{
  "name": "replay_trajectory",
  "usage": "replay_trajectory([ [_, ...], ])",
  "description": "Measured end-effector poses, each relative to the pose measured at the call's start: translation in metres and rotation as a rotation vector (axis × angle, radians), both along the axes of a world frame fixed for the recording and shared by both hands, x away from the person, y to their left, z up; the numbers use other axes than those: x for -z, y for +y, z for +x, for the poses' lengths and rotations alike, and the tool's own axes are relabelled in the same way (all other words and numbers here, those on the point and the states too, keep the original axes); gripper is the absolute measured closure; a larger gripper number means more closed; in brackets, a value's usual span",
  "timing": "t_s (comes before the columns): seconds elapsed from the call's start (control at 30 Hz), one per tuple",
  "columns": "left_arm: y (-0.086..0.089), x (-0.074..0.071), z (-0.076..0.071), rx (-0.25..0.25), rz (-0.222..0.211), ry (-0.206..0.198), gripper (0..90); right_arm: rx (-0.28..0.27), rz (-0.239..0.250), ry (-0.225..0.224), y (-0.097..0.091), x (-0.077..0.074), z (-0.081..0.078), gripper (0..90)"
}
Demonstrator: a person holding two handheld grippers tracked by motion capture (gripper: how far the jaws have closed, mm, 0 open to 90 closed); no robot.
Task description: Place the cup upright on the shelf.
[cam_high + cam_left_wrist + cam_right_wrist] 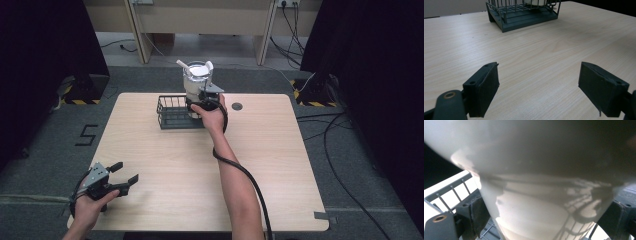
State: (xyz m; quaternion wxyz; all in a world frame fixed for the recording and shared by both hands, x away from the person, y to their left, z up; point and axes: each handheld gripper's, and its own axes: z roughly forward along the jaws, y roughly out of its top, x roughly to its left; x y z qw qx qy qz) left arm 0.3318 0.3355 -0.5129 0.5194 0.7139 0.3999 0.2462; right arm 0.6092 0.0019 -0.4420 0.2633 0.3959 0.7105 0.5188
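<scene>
The white cup stack [196,82] stands upright at the right end of the wire basket [172,112], near the table's [280,165] far edge, with a spoon-like piece leaning in the top cup. My right claw [206,101] hugs its lower, narrow part — jaws pressed to either side, gripping the stack low so it stays upright as I handle it in the basket. My left claw [122,176] rests near the front left corner, jaws spread wide and empty — out of the way, I judge, until needed.
</scene>
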Motion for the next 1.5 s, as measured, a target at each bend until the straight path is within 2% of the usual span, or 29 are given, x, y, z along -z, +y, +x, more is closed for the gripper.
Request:
replay_trajectory([
  [0.23, 0.000, 0.000, 0.000, 0.003, 0.002, 0.001, 16.0, 0.006, 0.007, -0.009, 0.001, 0.004, -0.001, 11.0],
  [0.43, -0.001, 0.000, -0.001, 0.007, 0.006, 0.000, 15.9, 0.005, -0.004, -0.072, 0.008, 0.013, -0.005, 10.2],
  [0.53, 0.000, 0.000, -0.001, 0.007, 0.006, 0.001, 15.9, 0.027, 0.019, -0.067, 0.008, 0.014, -0.006, 9.4],
  [0.97, -0.002, 0.000, 0.000, 0.010, 0.007, 0.002, 15.9, 0.027, 0.011, -0.075, 0.004, 0.014, -0.014, 9.6],
  [1.1, -0.003, 0.000, 0.000, 0.013, 0.007, 0.002, 15.9, 0.032, 0.014, -0.071, 0.003, 0.014, -0.019, 12.3],
  [1.5, -0.003, 0.000, -0.001, 0.012, 0.006, 0.001, 15.9, 0.040, 0.010, -0.090, -0.002, 0.006, -0.031, 14.6],
])
